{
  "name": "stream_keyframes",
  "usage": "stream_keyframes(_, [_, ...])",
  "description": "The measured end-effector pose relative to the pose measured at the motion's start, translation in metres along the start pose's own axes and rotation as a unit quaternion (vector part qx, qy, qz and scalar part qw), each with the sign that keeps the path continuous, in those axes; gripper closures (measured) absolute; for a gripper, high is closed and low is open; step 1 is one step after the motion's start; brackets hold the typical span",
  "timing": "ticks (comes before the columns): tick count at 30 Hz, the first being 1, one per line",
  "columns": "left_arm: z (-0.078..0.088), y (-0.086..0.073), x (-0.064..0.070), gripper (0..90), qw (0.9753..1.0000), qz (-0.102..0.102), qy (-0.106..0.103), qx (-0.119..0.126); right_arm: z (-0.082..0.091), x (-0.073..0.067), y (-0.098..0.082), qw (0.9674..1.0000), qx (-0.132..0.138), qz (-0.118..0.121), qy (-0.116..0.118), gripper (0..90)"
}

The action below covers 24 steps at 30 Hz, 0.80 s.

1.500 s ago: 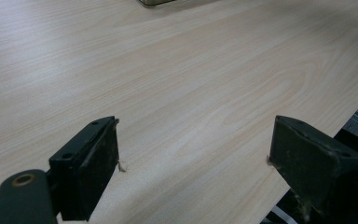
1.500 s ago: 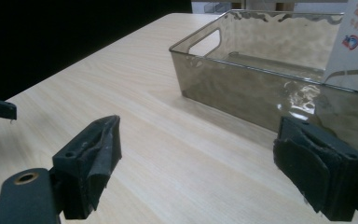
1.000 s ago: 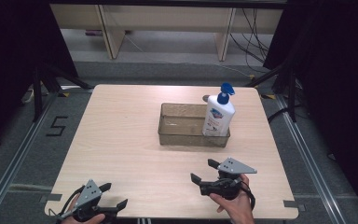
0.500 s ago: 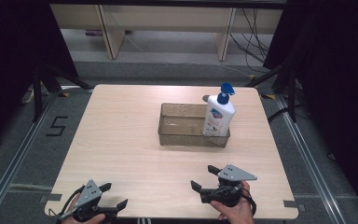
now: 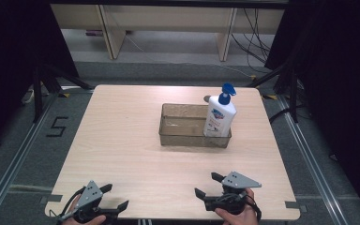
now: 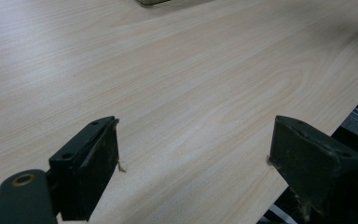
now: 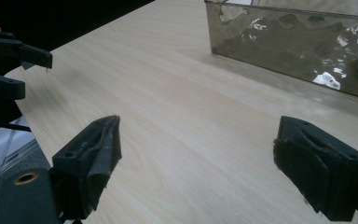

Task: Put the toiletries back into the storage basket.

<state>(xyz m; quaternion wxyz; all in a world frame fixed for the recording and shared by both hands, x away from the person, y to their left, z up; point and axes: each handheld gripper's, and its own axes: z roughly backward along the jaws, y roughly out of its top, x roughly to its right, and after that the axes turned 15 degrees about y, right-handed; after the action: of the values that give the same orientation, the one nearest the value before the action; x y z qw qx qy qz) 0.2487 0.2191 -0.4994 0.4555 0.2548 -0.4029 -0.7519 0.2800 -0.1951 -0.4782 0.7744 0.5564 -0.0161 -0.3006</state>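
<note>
Both grippers, left [image 5: 114, 197] and right [image 5: 206, 184], rested open at the near edge, bottle [image 5: 219, 117] already standing in the tray [image 5: 183, 137].

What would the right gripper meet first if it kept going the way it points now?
Probably bare table: the right gripper, jaws open, aims left of the clear bin, whose near corner sits at the right. Farther left is the left gripper. Depth is unclear.

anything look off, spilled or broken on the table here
Nothing stands out. The pump bottle stands upright in the right end of the clear bin, which sits square on the table with no spill around it. The left gripper and right gripper are open at the near edge.
</note>
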Motion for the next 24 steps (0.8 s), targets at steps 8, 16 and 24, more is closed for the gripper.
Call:
stream_keyframes(8, [0.002, 0.001, 0.000, 15.0, 0.9999, -0.012, -0.001, -0.005, 0.002, -0.004, -0.006, 1.0000, -0.006, 0.001, 0.001, 15.5])
stream_keyframes(16, [0.001, 0.000, 0.002, 15.0, 1.0000, -0.002, -0.001, -0.001, 0.005, -0.008, -0.009, 0.9998, -0.013, -0.009, 0.009, 15.5])
stream_keyframes(24, [0.001, 0.000, 0.002, 15.0, 1.0000, -0.003, -0.001, -0.001, 0.005, -0.009, -0.012, 0.9999, -0.012, -0.003, 0.004, 15.6])
